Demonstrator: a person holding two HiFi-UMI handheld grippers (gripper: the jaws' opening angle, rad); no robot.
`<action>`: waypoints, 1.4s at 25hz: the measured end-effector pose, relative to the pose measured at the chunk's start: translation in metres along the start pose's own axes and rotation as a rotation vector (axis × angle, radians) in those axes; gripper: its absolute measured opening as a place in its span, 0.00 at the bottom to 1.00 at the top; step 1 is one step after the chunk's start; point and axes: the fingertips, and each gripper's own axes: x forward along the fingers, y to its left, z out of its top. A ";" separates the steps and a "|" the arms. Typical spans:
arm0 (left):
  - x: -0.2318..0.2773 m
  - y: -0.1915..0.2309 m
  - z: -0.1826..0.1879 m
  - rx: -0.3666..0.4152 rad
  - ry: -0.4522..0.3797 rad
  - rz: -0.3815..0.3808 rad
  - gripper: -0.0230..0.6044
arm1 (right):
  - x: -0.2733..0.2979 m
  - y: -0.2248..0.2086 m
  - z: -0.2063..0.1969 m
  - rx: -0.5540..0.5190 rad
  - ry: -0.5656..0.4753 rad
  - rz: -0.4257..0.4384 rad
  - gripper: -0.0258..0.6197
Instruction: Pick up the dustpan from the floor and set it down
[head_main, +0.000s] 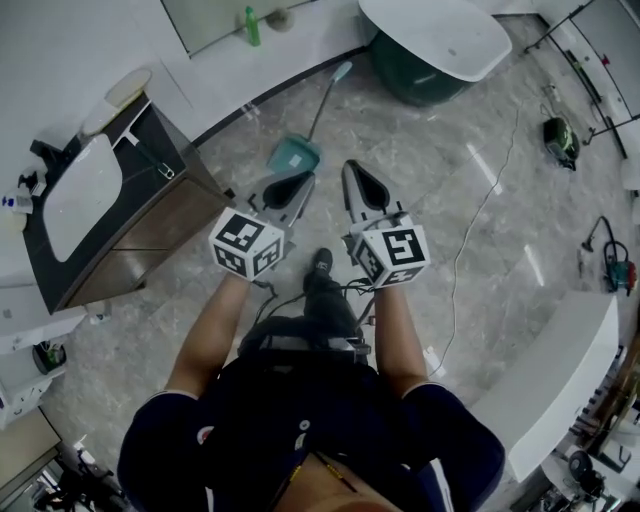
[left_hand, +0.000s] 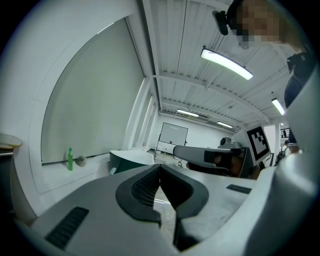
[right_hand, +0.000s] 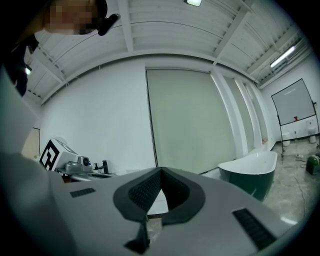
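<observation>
Looking from the left, we first meet a dark boxy vanity cabinet (head_main: 150, 225) with a smooth white oblong basin (head_main: 82, 195) sunk in its top. Its sharp front corner juts toward the middle of the room. Behind it a white curved ledge (head_main: 290, 45) follows the wall, and a slim green plastic bottle (head_main: 252, 27) stands on it.

Between cabinet and tub, the glossy grey veined stone floor (head_main: 430, 190) spreads wide and open. The teal plastic dustpan (head_main: 295, 155) lies there, its shallow scoop flat on the stone. In the head view it sits just beyond the tip of our left gripper (head_main: 298, 183), and its thin long handle slants away toward the tub. Neither gripper touches it.

Both grippers are matte grey, each with a black-and-white marker cube. The left gripper's jaws are pressed together, black and ribbed on their inner faces, with nothing between them. The right gripper (head_main: 355, 172) beside it is closed and empty in the same way.

Further right stands an oval freestanding bathtub (head_main: 440, 40), with a white rim and a dark green shell. A thin white cable (head_main: 466, 248) trails across the floor, and a long rounded white counter (head_main: 565, 370) hems in the lower right side.
</observation>
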 end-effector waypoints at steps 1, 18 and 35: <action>0.011 0.004 0.002 0.000 0.003 0.007 0.06 | 0.007 -0.010 0.000 0.008 0.004 0.009 0.05; 0.114 0.050 0.052 0.035 -0.019 0.087 0.06 | 0.088 -0.098 0.034 -0.015 -0.015 0.126 0.05; 0.171 0.099 0.076 0.061 -0.016 -0.012 0.06 | 0.141 -0.142 0.051 -0.063 -0.001 0.004 0.05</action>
